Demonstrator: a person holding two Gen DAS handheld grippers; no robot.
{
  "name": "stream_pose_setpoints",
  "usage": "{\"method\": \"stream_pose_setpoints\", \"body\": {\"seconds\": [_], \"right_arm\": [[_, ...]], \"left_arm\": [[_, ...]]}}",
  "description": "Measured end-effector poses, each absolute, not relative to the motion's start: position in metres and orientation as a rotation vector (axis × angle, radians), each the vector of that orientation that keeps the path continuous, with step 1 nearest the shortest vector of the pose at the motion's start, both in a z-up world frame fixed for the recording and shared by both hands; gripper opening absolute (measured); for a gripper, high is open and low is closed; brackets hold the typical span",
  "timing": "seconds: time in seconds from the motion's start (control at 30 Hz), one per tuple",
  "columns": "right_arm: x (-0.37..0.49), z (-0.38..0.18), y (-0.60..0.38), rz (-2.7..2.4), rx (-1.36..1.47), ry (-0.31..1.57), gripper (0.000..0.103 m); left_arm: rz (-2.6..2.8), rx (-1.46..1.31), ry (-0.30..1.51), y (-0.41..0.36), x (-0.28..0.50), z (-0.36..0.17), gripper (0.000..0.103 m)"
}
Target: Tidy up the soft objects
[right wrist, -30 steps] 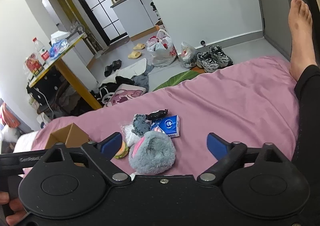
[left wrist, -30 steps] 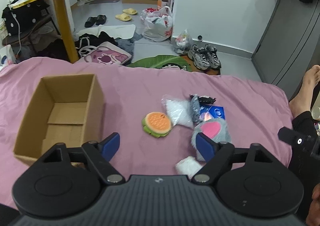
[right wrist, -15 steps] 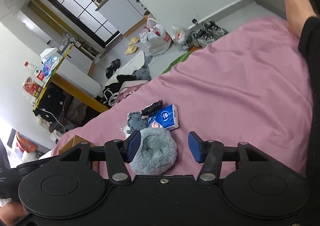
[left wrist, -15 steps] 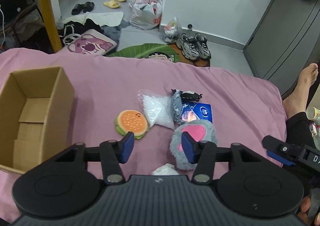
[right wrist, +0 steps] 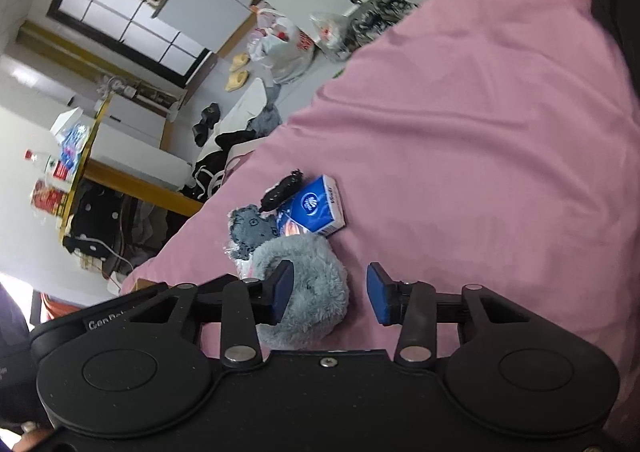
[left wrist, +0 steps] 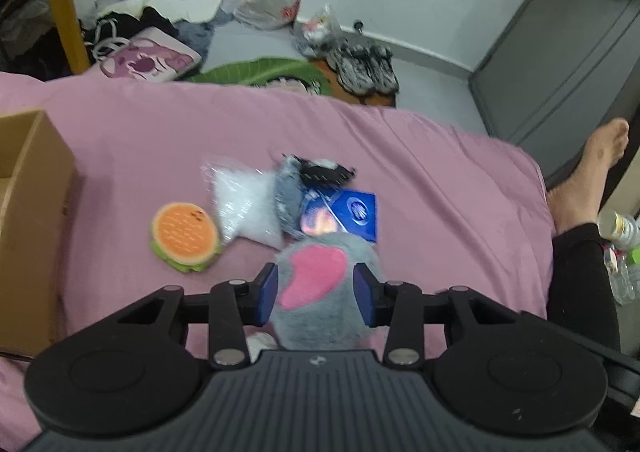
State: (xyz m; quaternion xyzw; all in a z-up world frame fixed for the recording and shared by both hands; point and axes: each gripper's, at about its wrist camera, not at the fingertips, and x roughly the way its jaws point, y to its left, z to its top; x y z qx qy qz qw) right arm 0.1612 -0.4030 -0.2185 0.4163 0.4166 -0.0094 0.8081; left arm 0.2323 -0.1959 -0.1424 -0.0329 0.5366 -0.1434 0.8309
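pink bedspread (left wrist: 440, 180), left tool (left wrist: 315, 294) clenched on grey plush (left wrist: 320, 292), pink patch up, right tool (right wrist: 330, 290) released

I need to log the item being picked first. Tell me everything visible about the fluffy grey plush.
The grey plush is a rounded, long-piled furry lump with a pink heart-like patch on top. It lies on the pink bedspread, just in front of the blue tissue pack. The left tongs straddle it, blue pads at either side; whether they are squeezing it is unclear.
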Motion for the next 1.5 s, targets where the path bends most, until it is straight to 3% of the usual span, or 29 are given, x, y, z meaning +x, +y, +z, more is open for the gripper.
{"method": "stream_pose_setpoints", "body": {"seconds": [0.33, 0.47, 0.6, 0.7, 0.77, 0.9, 1.5], "right_arm": [[0.164, -0.231, -0.4, -0.024, 0.938, 0.924, 0.042], [0.173, -0.24, -0.39, 0.006, 0.975, 0.953, 0.042], [0.178, -0.244, -0.38, 0.05, 1.011, 0.96, 0.043], [0.179, -0.25, -0.373, 0.068, 1.032, 0.971, 0.041], [0.18, -0.253, -0.369, 0.08, 1.04, 0.982, 0.026], [0.175, -0.246, -0.364, 0.087, 1.0, 0.967, 0.019], [0.154, -0.187, -0.32, 0.137, 0.909, 0.848, 0.018]], "left_arm": [[-0.255, -0.037, 1.192, -0.204, 0.242, -0.171, 0.04], [-0.212, -0.098, 1.204, -0.188, 0.245, -0.176, 0.025], [-0.21, -0.154, 1.219, -0.175, 0.244, -0.176, 0.02], [-0.214, -0.198, 1.219, -0.169, 0.242, -0.175, 0.02], [-0.227, -0.214, 1.223, -0.167, 0.239, -0.173, 0.02], [-0.224, -0.212, 1.206, -0.164, 0.233, -0.167, 0.019], [-0.265, -0.286, 1.113, -0.113, 0.209, -0.114, 0.019]]}}
